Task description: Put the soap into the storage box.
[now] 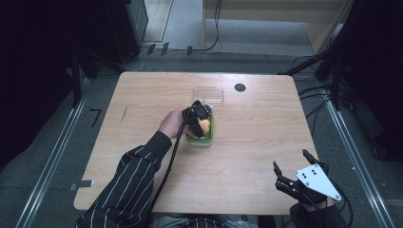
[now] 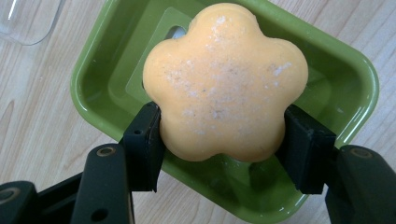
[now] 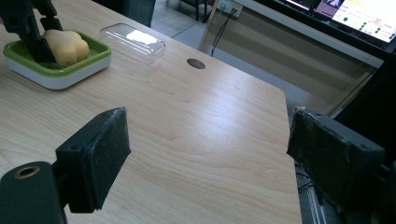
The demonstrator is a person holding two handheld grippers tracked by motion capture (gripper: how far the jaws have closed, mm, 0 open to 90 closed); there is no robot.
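An orange flower-shaped soap (image 2: 225, 81) sits in a green dish (image 2: 343, 79) on a wooden table. My left gripper (image 2: 223, 140) is shut on the soap, its black pads pressing both sides. In the high view the left gripper (image 1: 199, 118) hangs over the green dish (image 1: 207, 137) at the table's middle, with the soap (image 1: 205, 125) between its jaws. From the right gripper view, the soap (image 3: 65, 46) and dish (image 3: 88, 60) lie far left. My right gripper (image 1: 291, 167) rests near the table's front right corner, open and holding nothing, its pads (image 3: 100, 149) wide apart.
A clear plastic lid (image 1: 208, 94) lies just behind the dish. A round cable hole (image 1: 240, 87) sits near the table's far edge. Cables run on the floor beyond the table. A striped sleeve (image 1: 128, 185) crosses the table's front left.
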